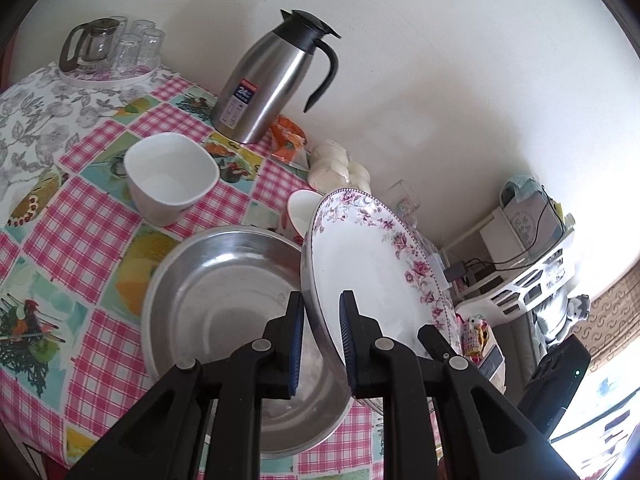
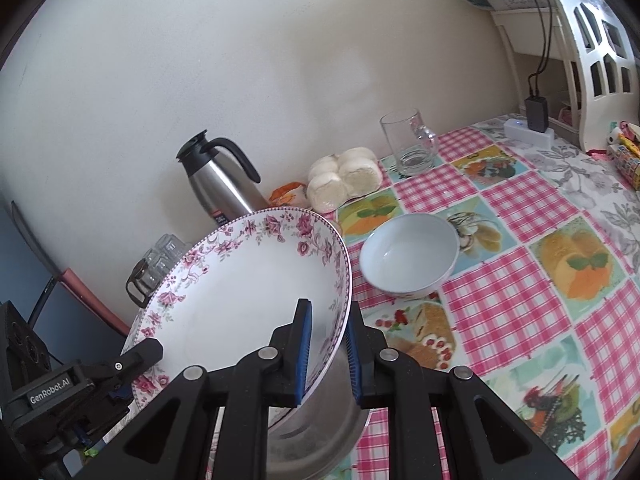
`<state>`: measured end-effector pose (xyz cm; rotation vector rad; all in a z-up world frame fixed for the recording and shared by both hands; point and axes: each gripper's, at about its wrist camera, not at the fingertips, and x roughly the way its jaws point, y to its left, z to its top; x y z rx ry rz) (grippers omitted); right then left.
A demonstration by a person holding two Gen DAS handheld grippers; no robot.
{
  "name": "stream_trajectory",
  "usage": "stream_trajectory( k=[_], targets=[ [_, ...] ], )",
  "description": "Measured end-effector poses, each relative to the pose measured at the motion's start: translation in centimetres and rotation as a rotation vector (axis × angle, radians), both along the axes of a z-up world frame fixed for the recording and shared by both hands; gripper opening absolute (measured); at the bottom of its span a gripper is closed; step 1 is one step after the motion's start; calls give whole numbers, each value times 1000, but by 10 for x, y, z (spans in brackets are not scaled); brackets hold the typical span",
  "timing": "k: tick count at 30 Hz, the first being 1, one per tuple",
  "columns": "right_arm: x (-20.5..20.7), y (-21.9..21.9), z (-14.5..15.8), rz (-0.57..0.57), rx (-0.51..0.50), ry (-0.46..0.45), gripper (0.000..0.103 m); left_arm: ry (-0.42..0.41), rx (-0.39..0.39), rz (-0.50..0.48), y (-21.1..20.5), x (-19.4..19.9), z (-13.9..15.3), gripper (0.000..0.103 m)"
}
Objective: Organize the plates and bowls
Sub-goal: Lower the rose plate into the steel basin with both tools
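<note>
A white plate with a pink floral rim [image 1: 360, 272] hangs tilted over a wide steel basin [image 1: 224, 292] on the table. My left gripper [image 1: 323, 308] is shut on its near rim. From the opposite side, my right gripper [image 2: 328, 320] is shut on the same plate [image 2: 240, 288], and its finger [image 1: 434, 338] shows at the plate's right edge in the left wrist view. In the right wrist view, the left gripper [image 2: 140, 354] grips the plate's lower left rim. A white square bowl [image 1: 168, 176], a small patterned cup [image 1: 300, 212] and a round white bowl [image 2: 408, 256] stand on the chequered tablecloth.
A steel thermos jug [image 1: 272, 80] stands by the wall, next to an orange packet [image 1: 286, 138] and wrapped buns [image 2: 344, 178]. At the far left is a tray of glasses with a teapot [image 1: 108, 48]. A glass mug [image 2: 412, 144] and a white shelf unit [image 2: 592, 52] lie right.
</note>
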<state>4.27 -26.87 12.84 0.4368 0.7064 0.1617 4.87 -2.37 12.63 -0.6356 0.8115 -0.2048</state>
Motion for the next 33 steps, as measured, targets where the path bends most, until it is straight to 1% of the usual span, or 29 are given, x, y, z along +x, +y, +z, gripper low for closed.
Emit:
stream_trajectory(
  k=[4, 8, 12, 16, 20, 28, 33],
  targets=[
    [4, 16, -6, 18, -4, 14, 18, 26, -13, 29, 16, 1, -5, 18],
    [9, 28, -15, 34, -19, 39, 18, 71, -18, 52, 26, 4, -17, 18],
    [16, 36, -31, 43, -47, 88, 18, 127, -14, 63, 28, 9, -33, 18],
    [22, 40, -52, 43, -86, 156, 18, 187, -1, 67, 27, 14, -52, 18],
    [25, 38, -66, 39, -100, 194, 18, 228, 6, 72, 26, 17, -65, 18],
    [29, 39, -78, 42, -118, 228, 18, 269, 14, 83, 25, 20, -76, 18],
    [29, 41, -78, 53, -131, 219, 18, 286, 17, 98, 26, 20, -80, 18]
  ],
)
